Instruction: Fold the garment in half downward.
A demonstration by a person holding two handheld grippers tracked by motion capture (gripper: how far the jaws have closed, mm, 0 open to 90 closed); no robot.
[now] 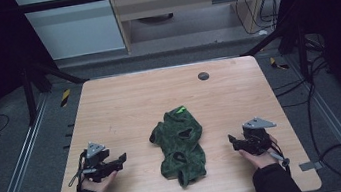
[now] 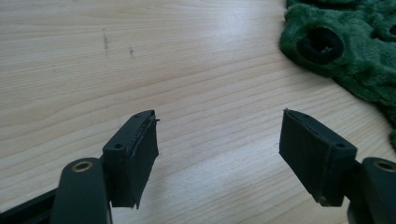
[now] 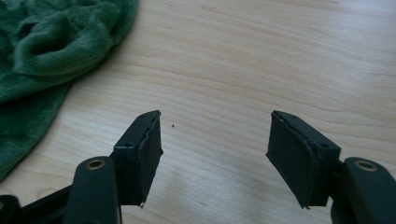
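The green fleece garment (image 1: 179, 145) lies crumpled in a heap near the middle of the worktop (image 1: 124, 102), a little toward the person's edge. It runs roughly from 12 to 6 o'clock, with a bright green tag at its far end and dark openings, probably cuffs or a collar, showing among the folds. In the left gripper view one such dark-lined opening sits at about 1 o'clock from the jaws; in the right gripper view a thick rolled fold lies at about 10 o'clock.

The left gripper (image 1: 117, 161) rests at 9 o'clock of the garment, well apart from it, and the right gripper (image 1: 234, 142) at 3 o'clock, nearer but not touching. Both point inward at the cloth. Each has its jaws spread wide with nothing between them but bare wood.

The work in hand looks like taking hold of the garment to spread or fold it, and it has not begun. To do it well, each gripper should probably come in low along the wood and close on a single edge or a cuff rather than a bunched fold, so that one layer lifts cleanly. Taking two points well apart would likely let the heap open as the hands draw outward. A grip on the thick roll risks dragging the whole heap.

Beyond the garment, a small dark round disc (image 1: 203, 75) sits at 12 o'clock near the far edge.
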